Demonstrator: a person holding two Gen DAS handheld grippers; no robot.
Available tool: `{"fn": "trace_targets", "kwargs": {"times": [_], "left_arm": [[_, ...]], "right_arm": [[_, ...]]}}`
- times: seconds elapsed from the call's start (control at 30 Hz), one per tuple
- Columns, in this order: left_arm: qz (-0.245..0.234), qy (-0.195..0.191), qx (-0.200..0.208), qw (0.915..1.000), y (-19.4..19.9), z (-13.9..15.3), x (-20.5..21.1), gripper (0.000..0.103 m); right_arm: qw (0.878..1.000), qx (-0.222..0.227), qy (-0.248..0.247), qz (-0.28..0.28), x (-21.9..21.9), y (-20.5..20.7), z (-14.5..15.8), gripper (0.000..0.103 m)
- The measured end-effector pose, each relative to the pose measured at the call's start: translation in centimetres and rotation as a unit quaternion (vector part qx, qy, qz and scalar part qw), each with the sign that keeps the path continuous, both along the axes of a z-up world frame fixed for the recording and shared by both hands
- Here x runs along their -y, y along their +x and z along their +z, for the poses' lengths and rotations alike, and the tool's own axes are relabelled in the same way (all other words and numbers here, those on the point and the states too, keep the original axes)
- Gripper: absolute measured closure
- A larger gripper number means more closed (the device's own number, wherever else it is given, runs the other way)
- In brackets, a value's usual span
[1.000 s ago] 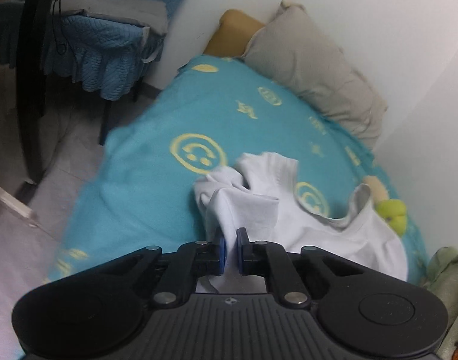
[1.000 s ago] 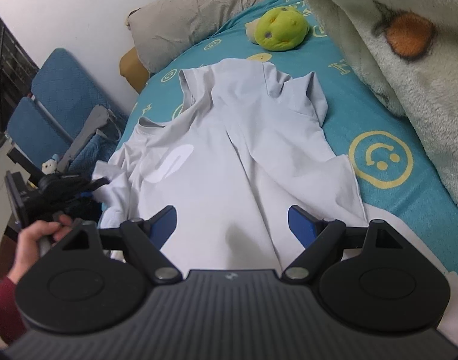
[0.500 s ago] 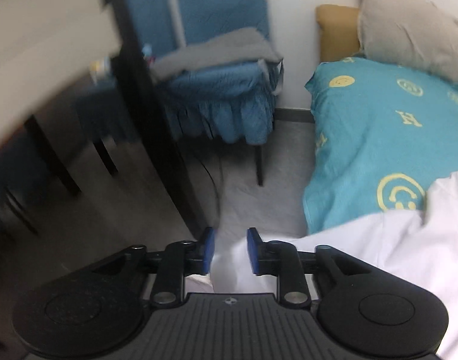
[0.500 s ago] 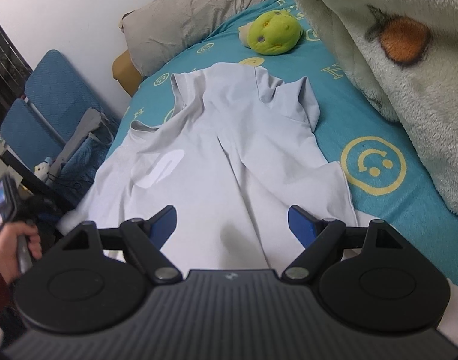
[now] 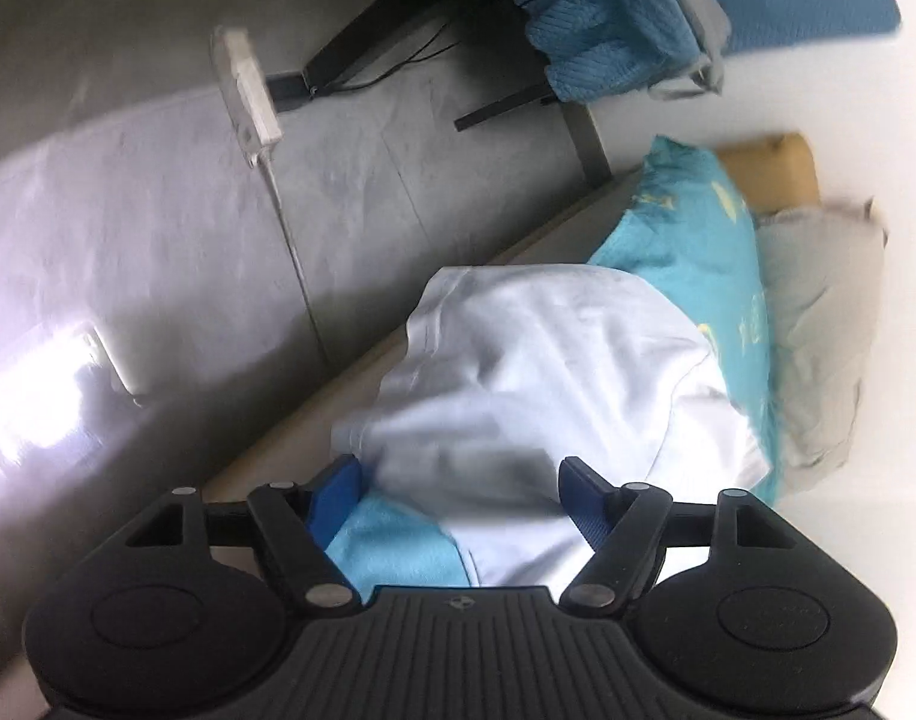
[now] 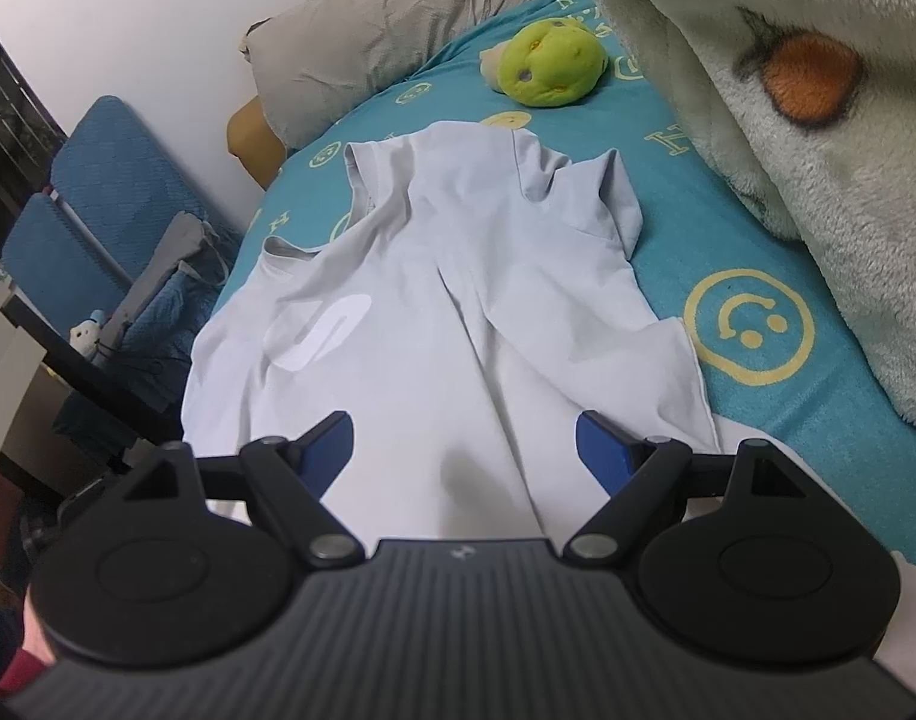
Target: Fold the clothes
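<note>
The right gripper hovers with jaws spread wide over the near hem of the white T-shirt, and the left gripper is likewise spread and empty at the sleeve draped over the bed's left edge. Spread face-up on the turquoise sheet, the shirt looks light, limp and wrinkle-prone. It is probably best pinched at hem corners or shoulder seams, where doubled cloth should slip less.

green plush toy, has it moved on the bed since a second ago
No. The green plush toy lies in the same spot on the teal sheet, just below the grey pillow and beyond the white shirt.
</note>
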State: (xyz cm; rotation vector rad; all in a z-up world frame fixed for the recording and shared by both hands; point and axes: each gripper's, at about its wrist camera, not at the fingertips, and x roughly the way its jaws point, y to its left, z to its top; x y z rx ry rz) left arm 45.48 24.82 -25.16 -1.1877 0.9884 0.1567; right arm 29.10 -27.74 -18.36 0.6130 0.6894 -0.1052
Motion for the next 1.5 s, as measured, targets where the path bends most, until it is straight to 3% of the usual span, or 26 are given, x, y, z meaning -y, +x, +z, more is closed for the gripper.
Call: {"fn": "trace_targets", "kwargs": {"times": [0.1, 0.17, 0.2, 0.3, 0.33, 0.37, 0.5, 0.57, 0.67, 0.7, 0.77, 0.87, 0.9, 0.93, 1.1, 1.2, 1.27, 1.33, 1.37, 1.5], "left_arm": [[-0.003, 0.005, -0.002, 1.0000, -0.7, 0.6, 0.4, 0.030], [0.003, 0.011, -0.001, 0.9999, -1.3, 0.8, 0.3, 0.041], [0.006, 0.016, -0.002, 0.9999, -1.1, 0.6, 0.3, 0.053], [0.000, 0.029, 0.015, 0.9994, -0.5, -0.1, -0.1, 0.067], [-0.009, 0.045, 0.031, 0.9985, -0.4, 0.2, 0.0, 0.090], [-0.015, 0.061, 0.046, 0.9969, -0.2, 0.4, 0.0, 0.097], [-0.003, 0.125, 0.103, 0.9867, -0.4, 3.3, 0.3, 0.099], [-0.011, 0.206, 0.107, 0.9726, 0.0, 5.2, 1.3, 0.100], [-0.027, 0.358, 0.088, 0.9291, 0.8, 6.6, 3.4, 0.100], [-0.037, 0.390, 0.079, 0.9169, 1.2, 6.3, 4.0, 0.100], [-0.060, 0.408, 0.070, 0.9082, 1.4, 5.6, 4.8, 0.099], [-0.082, 0.422, 0.048, 0.9017, 0.7, 5.5, 5.6, 0.085], [-0.087, 0.428, 0.046, 0.8986, 0.3, 6.0, 5.8, 0.073], [-0.089, 0.430, 0.053, 0.8968, -0.5, 6.7, 5.9, 0.062], [-0.104, 0.437, 0.091, 0.8887, -5.2, 11.4, 7.5, 0.038], [-0.121, 0.448, 0.128, 0.8763, -9.7, 14.9, 10.3, 0.021], [-0.138, 0.455, 0.151, 0.8668, -13.1, 17.1, 12.5, 0.017], [-0.151, 0.449, 0.173, 0.8637, -16.7, 18.6, 14.6, 0.007], [-0.158, 0.444, 0.183, 0.8629, -18.6, 19.1, 15.7, 0.005], [-0.200, 0.443, 0.225, 0.8445, -24.8, 20.1, 19.7, 0.003]], "right_arm": [[1.000, -0.001, 0.000, 0.004, -0.1, 0.0, -0.1, 0.020], [1.000, -0.003, -0.001, 0.004, -0.1, 0.0, -0.1, 0.020], [1.000, -0.003, -0.001, 0.005, -0.1, 0.0, -0.1, 0.020], [1.000, -0.004, -0.006, 0.007, -0.2, -0.1, -0.1, 0.020], [1.000, -0.004, -0.008, 0.007, -0.3, -0.1, -0.1, 0.020], [1.000, -0.004, -0.010, 0.007, -0.3, -0.1, -0.1, 0.020], [1.000, -0.004, -0.021, 0.004, -0.4, 0.0, -0.2, 0.020], [1.000, -0.003, -0.026, 0.004, -0.4, 0.0, -0.2, 0.020], [0.999, 0.001, -0.035, 0.003, -0.4, 0.0, -0.1, 0.020], [0.999, 0.003, -0.037, 0.003, -0.4, 0.0, 0.0, 0.020], [0.999, 0.005, -0.042, 0.001, -0.3, 0.0, 0.1, 0.020], [0.999, 0.012, -0.052, 0.001, -0.5, 0.0, 0.3, 0.020], [0.998, 0.015, -0.055, 0.002, -0.5, -0.1, 0.4, 0.020], [0.998, 0.019, -0.057, 0.004, -0.5, -0.1, 0.5, 0.020], [0.997, 0.042, -0.069, 0.008, -0.7, -0.5, 1.7, 0.020], [0.995, 0.061, -0.072, 0.008, -0.7, -1.2, 2.7, 0.020], [0.995, 0.075, -0.071, 0.007, -0.5, -1.8, 3.4, 0.020], [0.994, 0.085, -0.070, 0.007, -0.4, -2.5, 4.0, 0.020], [0.994, 0.089, -0.069, 0.007, -0.4, -2.9, 4.3, 0.020], [0.992, 0.104, -0.068, 0.008, -0.1, -4.4, 5.5, 0.020]]}}
